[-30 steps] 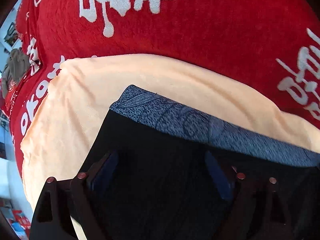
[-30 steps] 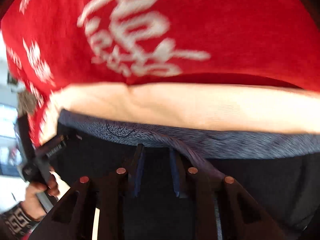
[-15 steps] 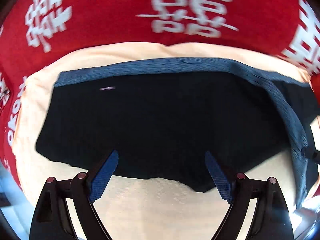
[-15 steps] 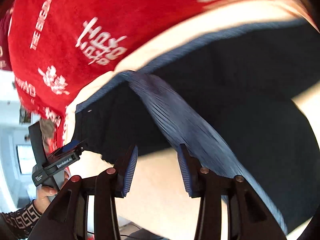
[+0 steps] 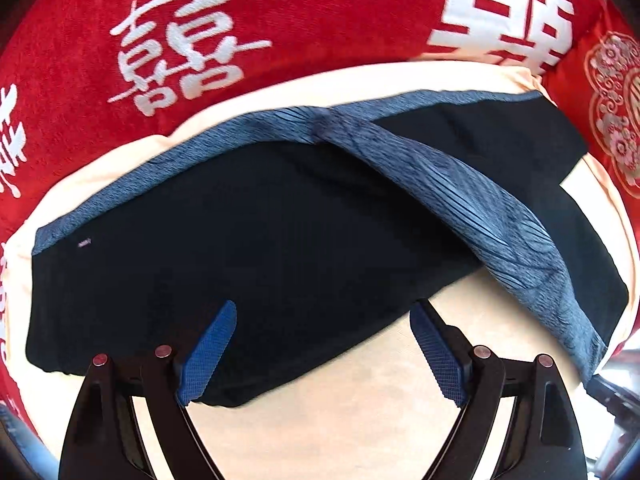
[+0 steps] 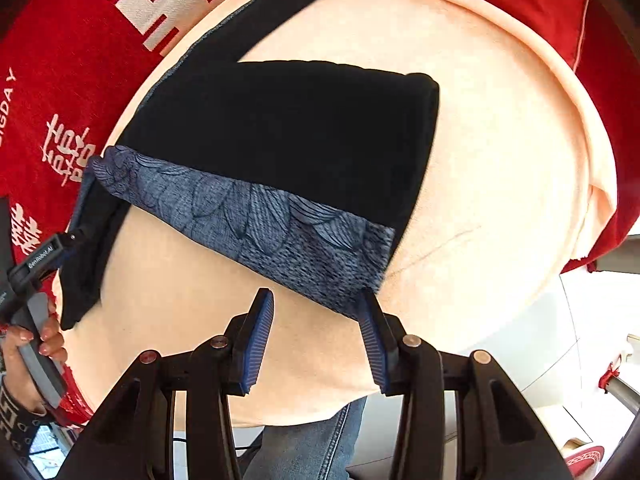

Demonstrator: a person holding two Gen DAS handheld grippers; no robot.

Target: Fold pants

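Below my left gripper (image 5: 322, 354) the pants (image 5: 260, 240) lie spread on a peach cloth (image 5: 360, 408), which itself covers a red blanket (image 5: 320, 12) printed with white characters; I see the black fabric folded over on itself, with the blue-grey patterned waistband (image 5: 492, 216) running along the far edge and then sweeping diagonally down towards the right; my left jaws stand wide apart with nothing clamped, the left pad (image 5: 208, 352) hanging over the near hem of the black fabric and the right pad over bare peach cloth; I cannot tell whether either pad touches what lies beneath.

From the right wrist view I see the same pants (image 6: 288, 132) as a black wedge with the patterned waistband (image 6: 256, 220) along its near side; my right gripper (image 6: 316, 340) hangs just off the band's near corner; its jaws have just been opening and now stand apart, with only peach cloth (image 6: 500, 160) showing between them; the right finger sits just beside the corner of the band, though contact I cannot judge; at the left edge of this view a hand (image 6: 28, 344) with a patterned cuff holds the handle of the other gripper, close to the far end of the waistband; denim-clad legs (image 6: 304, 444) show below the edge of the peach cloth.
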